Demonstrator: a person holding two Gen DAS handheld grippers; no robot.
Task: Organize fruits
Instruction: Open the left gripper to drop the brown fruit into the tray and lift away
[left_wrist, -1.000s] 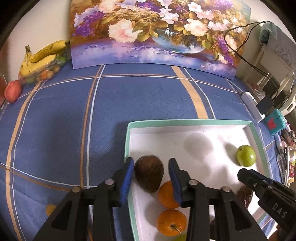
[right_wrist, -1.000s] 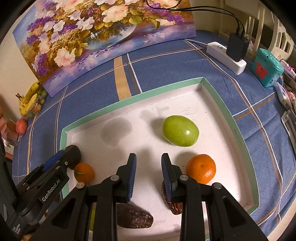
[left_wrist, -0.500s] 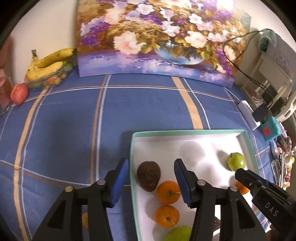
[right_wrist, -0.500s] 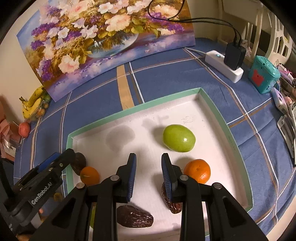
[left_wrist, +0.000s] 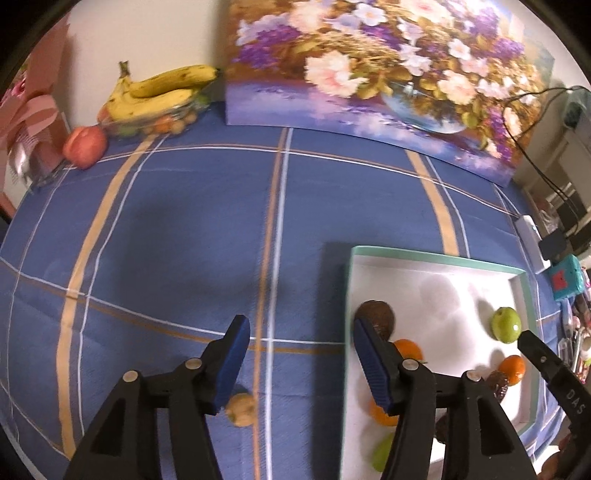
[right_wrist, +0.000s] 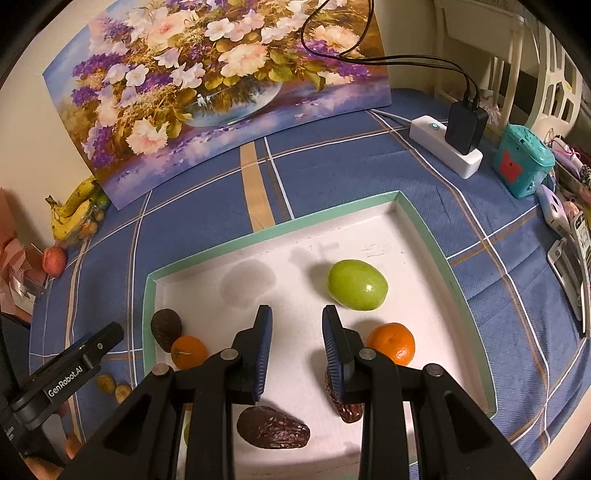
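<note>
A white tray with a green rim (right_wrist: 424, 236) holds a dark avocado (right_wrist: 166, 326), a green fruit (right_wrist: 357, 284), two oranges (right_wrist: 392, 342) (right_wrist: 189, 351) and two brown dates (right_wrist: 273, 432). My right gripper (right_wrist: 297, 312) hovers over the tray's middle, open a narrow gap with nothing between its fingers. My left gripper (left_wrist: 301, 325) hangs above the blue cloth just left of the tray (left_wrist: 436, 256). Its jaws are opening and nothing is between them. The avocado (left_wrist: 375, 315) lies free in the tray's corner beside its right finger. A small yellowish fruit (left_wrist: 240, 408) sits on the cloth below the left finger.
A flower painting (left_wrist: 369, 66) leans on the back wall. At the far left are bananas (left_wrist: 162, 92) over a bag of small fruits and a red fruit (left_wrist: 84, 146). A power strip with a charger (right_wrist: 448, 146), a teal box (right_wrist: 522, 164) and small items line the right edge.
The left gripper let go of the avocado, spread its jaws, rose and moved left off the tray over the cloth. The right gripper lifted slightly and keeps its gap.
</note>
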